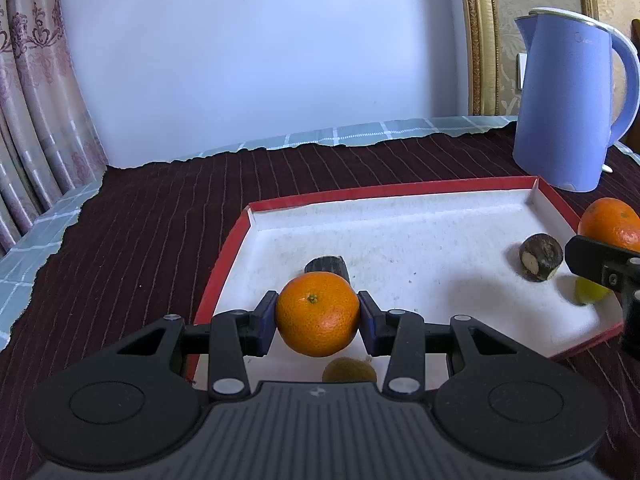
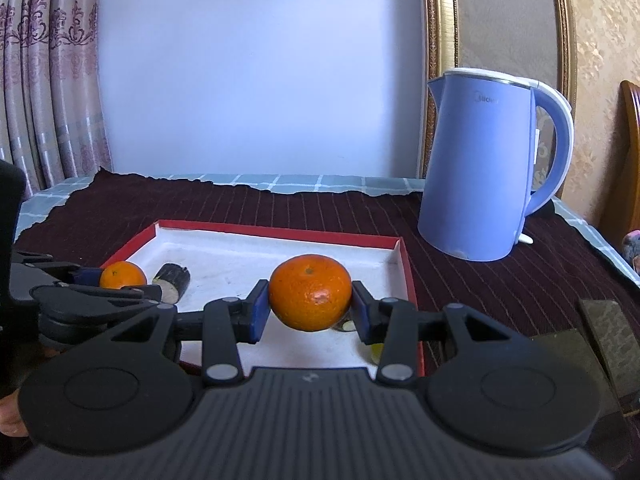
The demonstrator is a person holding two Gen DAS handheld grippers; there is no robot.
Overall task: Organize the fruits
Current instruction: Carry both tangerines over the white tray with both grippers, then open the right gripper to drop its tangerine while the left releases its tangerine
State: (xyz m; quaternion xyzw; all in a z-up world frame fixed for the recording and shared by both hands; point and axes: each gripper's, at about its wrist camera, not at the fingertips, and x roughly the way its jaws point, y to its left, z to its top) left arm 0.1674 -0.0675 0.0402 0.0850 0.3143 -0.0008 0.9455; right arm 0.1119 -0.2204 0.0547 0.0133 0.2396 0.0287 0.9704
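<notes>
My left gripper is shut on an orange mandarin and holds it above the near left part of a red-rimmed white tray. My right gripper is shut on a second mandarin above the tray's right side. Two dark sugarcane pieces lie in the tray, one behind the left mandarin and one at the right. A small yellow-green fruit lies under the left gripper. Another lies near the right gripper, partly hidden.
A blue electric kettle stands on the dark striped cloth behind the tray's right corner. A dark block lies at the right in the right wrist view. The wall and curtains stand behind the table.
</notes>
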